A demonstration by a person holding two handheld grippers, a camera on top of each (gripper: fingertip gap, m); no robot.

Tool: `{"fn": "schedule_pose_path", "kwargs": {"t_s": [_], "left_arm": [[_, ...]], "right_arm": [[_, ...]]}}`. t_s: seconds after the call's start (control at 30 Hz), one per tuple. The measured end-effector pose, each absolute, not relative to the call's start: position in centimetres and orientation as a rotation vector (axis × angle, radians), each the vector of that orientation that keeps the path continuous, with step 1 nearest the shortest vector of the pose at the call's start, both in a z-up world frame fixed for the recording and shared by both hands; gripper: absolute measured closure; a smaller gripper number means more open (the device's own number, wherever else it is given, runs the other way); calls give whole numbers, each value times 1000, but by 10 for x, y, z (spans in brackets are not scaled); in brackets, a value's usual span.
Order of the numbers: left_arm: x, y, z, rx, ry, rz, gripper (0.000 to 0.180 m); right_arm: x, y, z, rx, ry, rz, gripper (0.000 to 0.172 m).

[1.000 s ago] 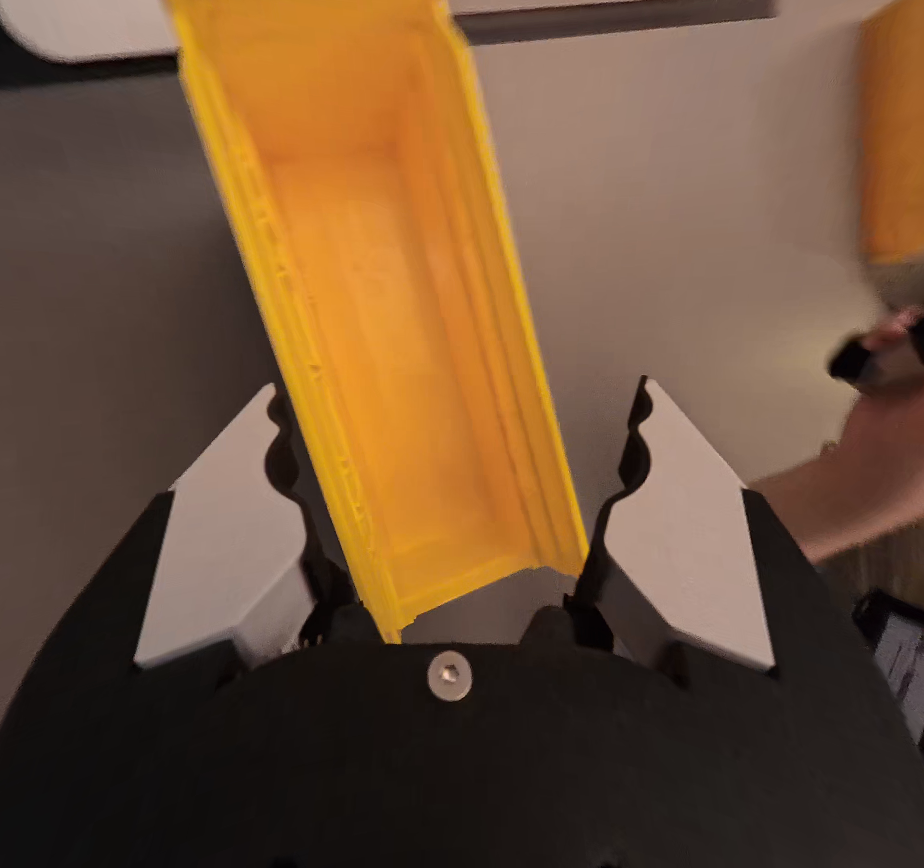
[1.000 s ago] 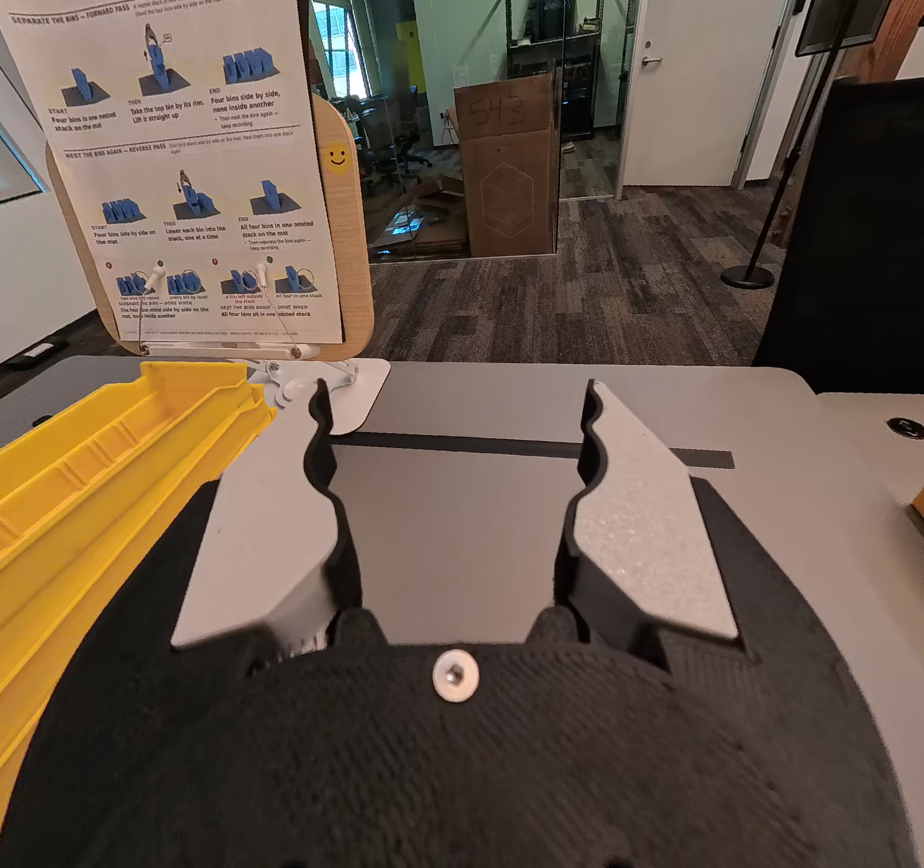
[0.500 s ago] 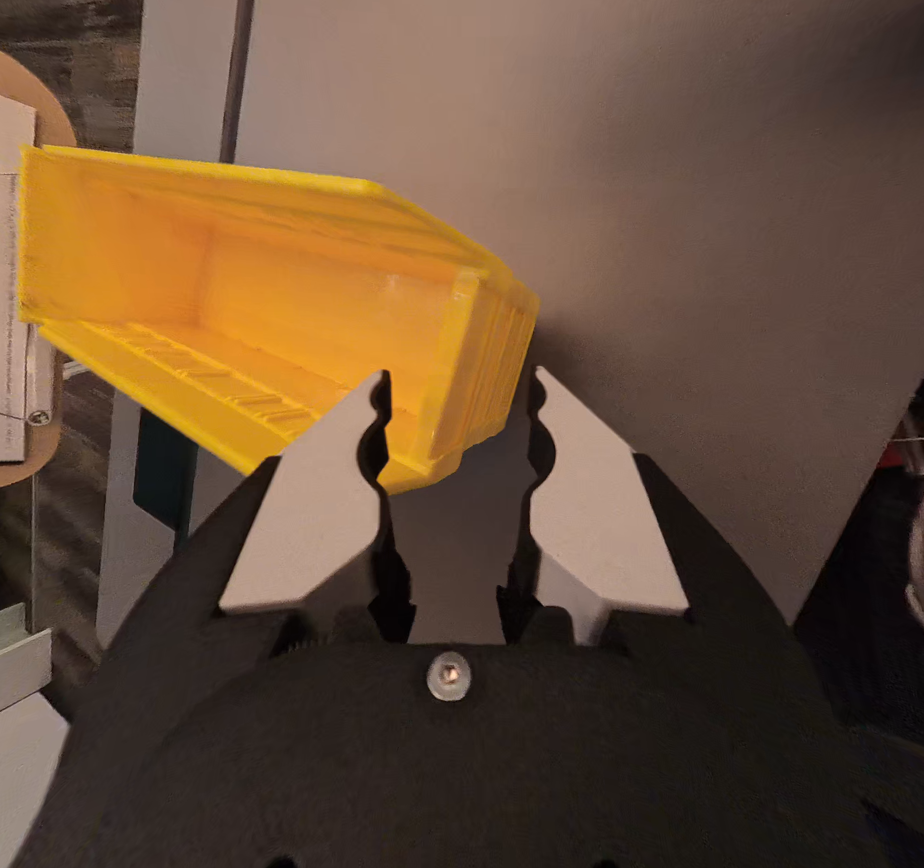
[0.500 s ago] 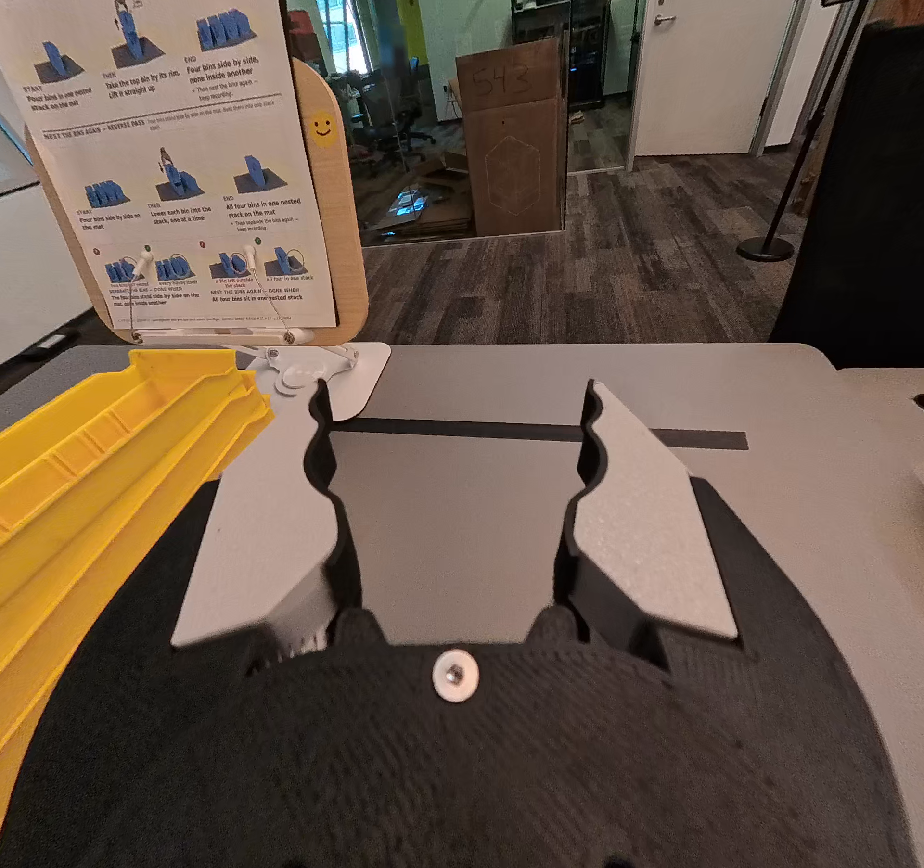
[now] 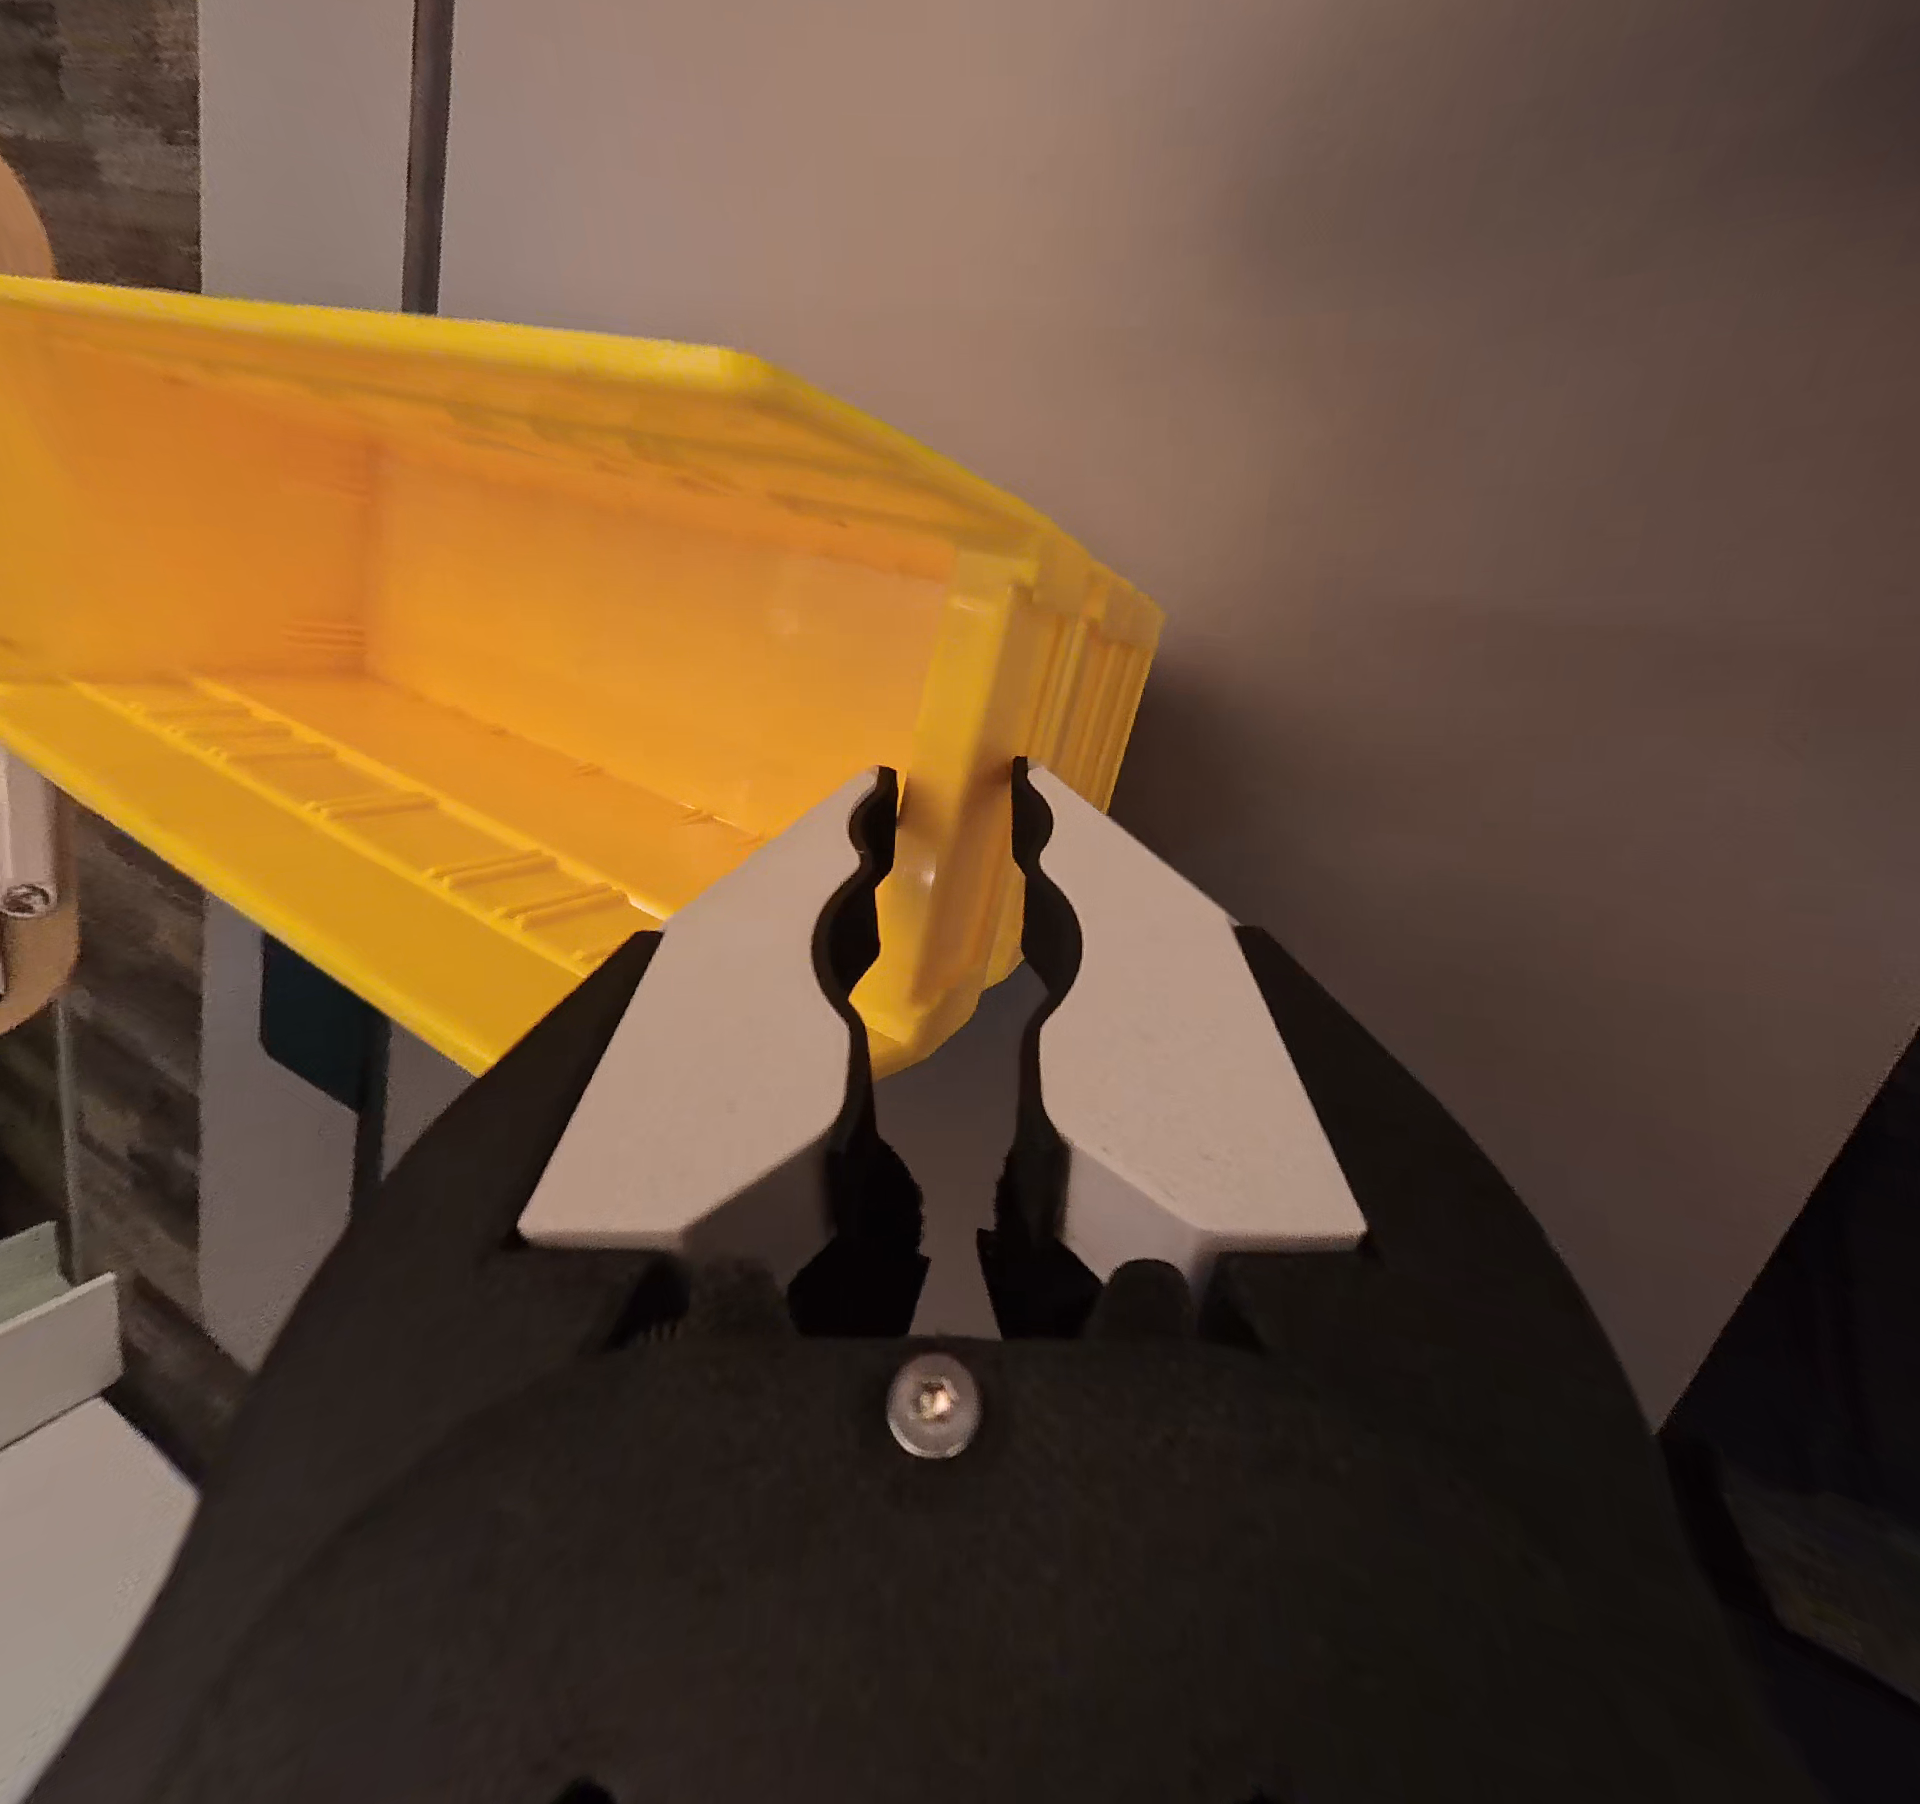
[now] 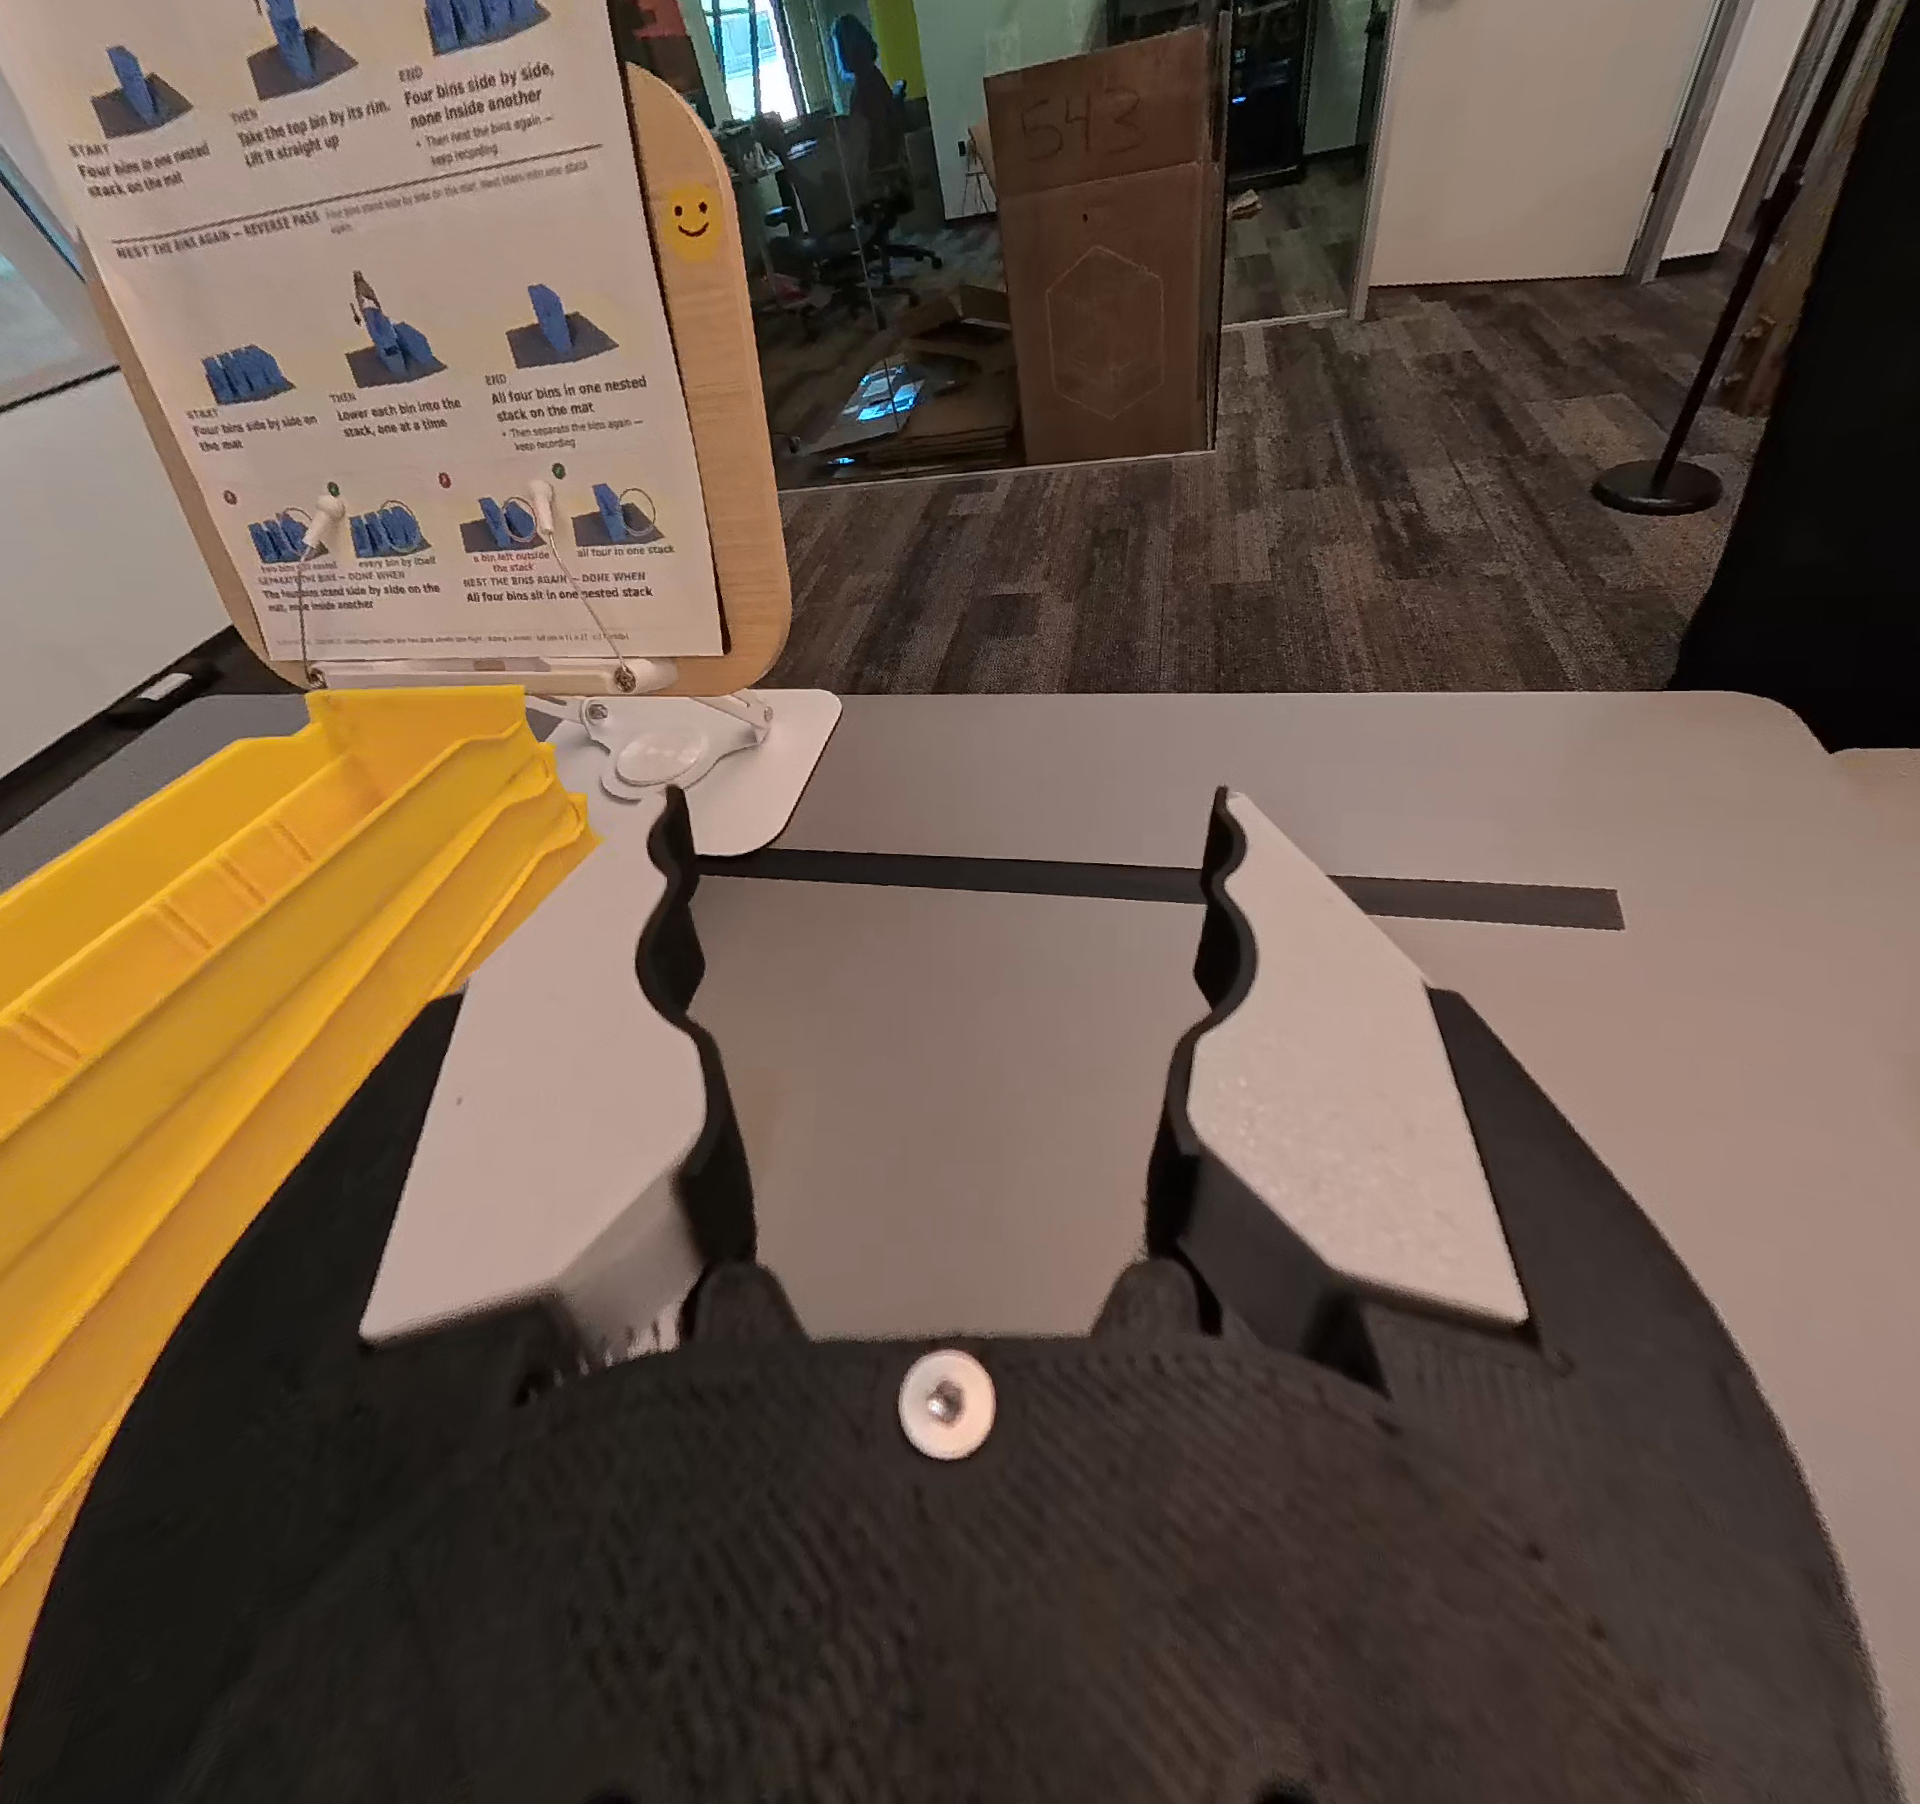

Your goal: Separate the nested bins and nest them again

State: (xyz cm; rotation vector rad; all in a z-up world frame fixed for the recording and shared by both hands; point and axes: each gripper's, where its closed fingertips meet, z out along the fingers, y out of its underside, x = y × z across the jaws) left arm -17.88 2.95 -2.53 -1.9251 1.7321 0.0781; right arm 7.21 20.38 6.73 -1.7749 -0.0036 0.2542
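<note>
In the left wrist view a stack of nested yellow bins (image 5: 520, 611) lies on the grey table, open side towards me. My left gripper (image 5: 951, 778) is shut on the near end wall of the yellow bin, one pad inside the rim and one outside. In the right wrist view the same yellow bins (image 6: 239, 944) lie at the left. My right gripper (image 6: 945, 809) is open and empty above the grey table (image 6: 1039, 778), to the right of the bins and apart from them.
An instruction sheet on a wooden board (image 6: 416, 300) stands on a white stand base (image 6: 727, 767) at the table's far left. A dark strip (image 6: 1455, 902) runs across the table. Beyond the far edge are carpet, a cardboard box and a door.
My left gripper swung from over the bin's long opening to its end wall, and its jaws closed from wide open onto that wall. My right gripper stayed open and hardly moved.
</note>
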Motion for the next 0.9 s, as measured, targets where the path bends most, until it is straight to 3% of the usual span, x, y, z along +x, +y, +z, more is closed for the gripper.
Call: {"fn": "schedule_pose_path", "kwargs": {"t_s": [0.03, 0.2, 0.33, 0.5, 0.63, 0.9], "left_arm": [[-177, 30, -25, -1940, 1708, 56, 159], [-179, 31, -25, -1917, 1708, 107, 159], [-177, 31, -24, -1821, 1806, 170, 147], [-176, 19, -34, -2032, 1876, 79, 132], [-177, 31, -36, -2014, 1846, 229, 154], [-173, 33, -23, -1884, 1792, 413, 153]], "right_arm": [[72, 204, 67, -1776, -4, 257, 74], [72, 205, 64, -1786, -6, 252, 74], [71, 206, 61, -1794, -7, 257, 75], [67, 207, 59, -1807, -27, 259, 75], [64, 206, 59, -1809, -44, 272, 77], [66, 204, 63, -1799, -36, 284, 77]]}}
